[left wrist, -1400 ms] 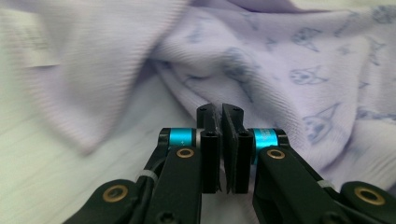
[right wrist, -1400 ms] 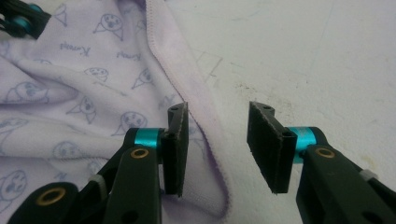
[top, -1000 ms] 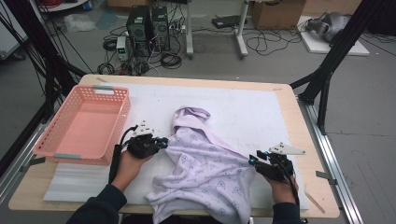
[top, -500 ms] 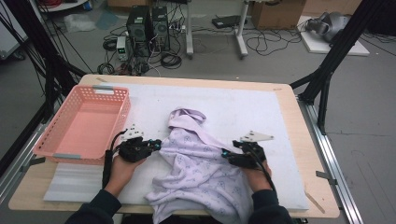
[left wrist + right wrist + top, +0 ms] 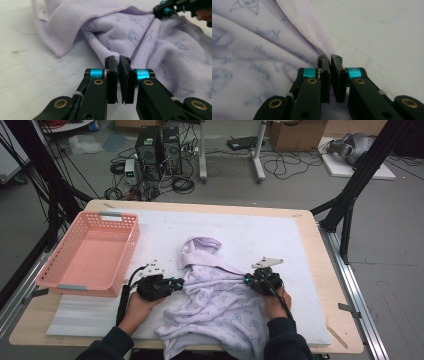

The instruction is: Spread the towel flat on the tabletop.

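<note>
A pink basket (image 5: 95, 255) stands at the left of the bench (image 5: 320, 250), on the white mat (image 5: 260, 235), well apart from the cloth and with nothing lying between it and the work; on the floor beyond the bench sit computer towers (image 5: 159, 142) among loose cables. The lilac towel (image 5: 220, 305) lies rumpled near the front middle of the bench, its lower end hanging over the front edge; it is printed with faint blue-grey figures, and a plain lilac fold with a stitched hem is turned up at its far end. The left tongs (image 5: 176, 283) sit at the towel's left border; in the left gripper view the jaws stand together, their tips (image 5: 117, 59) right against a ridge of the cloth, though I cannot tell whether any fabric is caught. The right tongs (image 5: 248, 279) sit at the towel's right border; their jaws have just been closing, and in the right gripper view they (image 5: 329, 58) stand pressed together on the hemmed edge where it meets the mat.
</note>
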Available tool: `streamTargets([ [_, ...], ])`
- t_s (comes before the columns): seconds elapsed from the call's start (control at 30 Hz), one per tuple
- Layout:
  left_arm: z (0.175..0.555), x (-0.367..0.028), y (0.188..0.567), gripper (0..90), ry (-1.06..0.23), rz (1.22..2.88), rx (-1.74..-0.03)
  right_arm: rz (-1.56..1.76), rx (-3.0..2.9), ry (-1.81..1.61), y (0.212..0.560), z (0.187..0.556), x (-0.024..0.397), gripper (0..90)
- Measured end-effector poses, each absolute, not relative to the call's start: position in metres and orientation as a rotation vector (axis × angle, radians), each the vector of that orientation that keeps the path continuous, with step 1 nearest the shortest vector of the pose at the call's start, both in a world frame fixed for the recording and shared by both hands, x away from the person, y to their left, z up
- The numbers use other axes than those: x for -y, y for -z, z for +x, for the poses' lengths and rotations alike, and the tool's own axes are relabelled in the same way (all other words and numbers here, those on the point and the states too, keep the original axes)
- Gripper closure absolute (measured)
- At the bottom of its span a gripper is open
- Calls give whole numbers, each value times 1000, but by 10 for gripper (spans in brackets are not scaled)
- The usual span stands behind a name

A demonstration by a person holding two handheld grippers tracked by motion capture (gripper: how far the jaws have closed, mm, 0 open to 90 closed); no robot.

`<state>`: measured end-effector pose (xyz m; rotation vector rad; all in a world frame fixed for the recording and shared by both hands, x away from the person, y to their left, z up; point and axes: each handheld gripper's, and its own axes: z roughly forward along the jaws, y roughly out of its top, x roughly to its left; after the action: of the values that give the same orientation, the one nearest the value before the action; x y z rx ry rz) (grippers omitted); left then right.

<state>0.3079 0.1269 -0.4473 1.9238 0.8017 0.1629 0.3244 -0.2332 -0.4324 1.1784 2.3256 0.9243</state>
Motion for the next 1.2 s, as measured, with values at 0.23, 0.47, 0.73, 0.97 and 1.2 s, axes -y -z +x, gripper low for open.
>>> streamTargets([
  [0.23, 312, -137, 448, 701, -227, 1907, -887, 1258, -2300, -909, 432, 303, 270, 850],
  [0.47, 318, -152, 447, 598, -296, 1848, -951, 1132, -2243, -1066, 413, 304, 256, 518],
  [0.73, 320, -164, 446, 541, -325, 1804, -981, 869, -2362, -1172, 407, 331, 173, 514],
  [0.97, 321, -171, 444, 534, -331, 1785, -1000, 812, -2463, -991, 425, 360, 128, 712],
  [1.2, 321, -174, 446, 533, -327, 1783, -1015, 843, -2372, -1057, 412, 359, 144, 826],
])
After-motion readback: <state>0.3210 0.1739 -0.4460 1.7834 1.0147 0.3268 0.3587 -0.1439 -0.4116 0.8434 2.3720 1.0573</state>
